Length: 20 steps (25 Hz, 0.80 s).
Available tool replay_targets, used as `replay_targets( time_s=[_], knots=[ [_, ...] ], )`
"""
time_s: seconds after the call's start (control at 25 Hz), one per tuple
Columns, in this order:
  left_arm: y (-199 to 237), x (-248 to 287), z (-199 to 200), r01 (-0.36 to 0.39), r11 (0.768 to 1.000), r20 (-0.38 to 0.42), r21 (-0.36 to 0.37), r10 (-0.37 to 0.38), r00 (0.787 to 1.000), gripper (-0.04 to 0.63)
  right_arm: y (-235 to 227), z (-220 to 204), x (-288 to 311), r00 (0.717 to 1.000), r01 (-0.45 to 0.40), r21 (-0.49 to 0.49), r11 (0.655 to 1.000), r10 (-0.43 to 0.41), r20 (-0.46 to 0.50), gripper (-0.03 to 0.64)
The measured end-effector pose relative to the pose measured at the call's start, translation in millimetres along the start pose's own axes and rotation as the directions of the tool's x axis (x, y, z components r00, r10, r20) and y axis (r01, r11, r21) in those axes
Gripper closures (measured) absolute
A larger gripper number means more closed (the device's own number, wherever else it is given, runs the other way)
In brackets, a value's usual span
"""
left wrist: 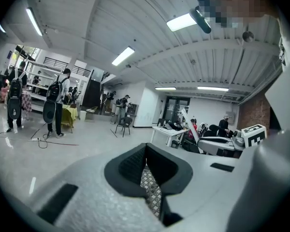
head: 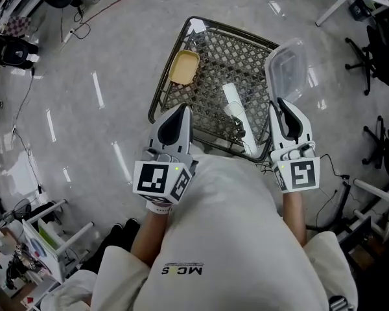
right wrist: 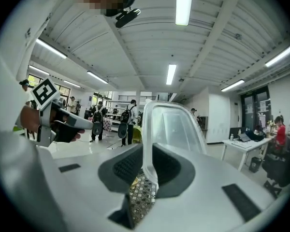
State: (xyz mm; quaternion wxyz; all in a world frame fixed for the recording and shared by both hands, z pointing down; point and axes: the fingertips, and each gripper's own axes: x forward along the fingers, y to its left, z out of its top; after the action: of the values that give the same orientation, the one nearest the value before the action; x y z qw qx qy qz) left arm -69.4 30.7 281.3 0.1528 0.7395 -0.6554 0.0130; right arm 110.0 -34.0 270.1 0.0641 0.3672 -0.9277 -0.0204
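Big open lab/office hall: concrete floor, strip lights, ribbed ceiling, desks w/ chairs, ppl w/ backpacks.

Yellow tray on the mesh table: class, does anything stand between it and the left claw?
Nothing visible does. Only bare mesh table lies between the left claw and the yellow tray; the white roll lies aside.
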Motion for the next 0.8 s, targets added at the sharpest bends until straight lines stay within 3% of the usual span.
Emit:
replay_targets(
  time_s=[0.8],
  knots=[
    [-3.5, 4.3, 1.5, 0.014, 1.0, 0.002, -0.005, -0.014, 1.0, 0.571, -3.7, -8.1, -3.5, 1.0, 0.01, 0.005, 1.0, -0.01, -0.017, 0.543]
  ],
)
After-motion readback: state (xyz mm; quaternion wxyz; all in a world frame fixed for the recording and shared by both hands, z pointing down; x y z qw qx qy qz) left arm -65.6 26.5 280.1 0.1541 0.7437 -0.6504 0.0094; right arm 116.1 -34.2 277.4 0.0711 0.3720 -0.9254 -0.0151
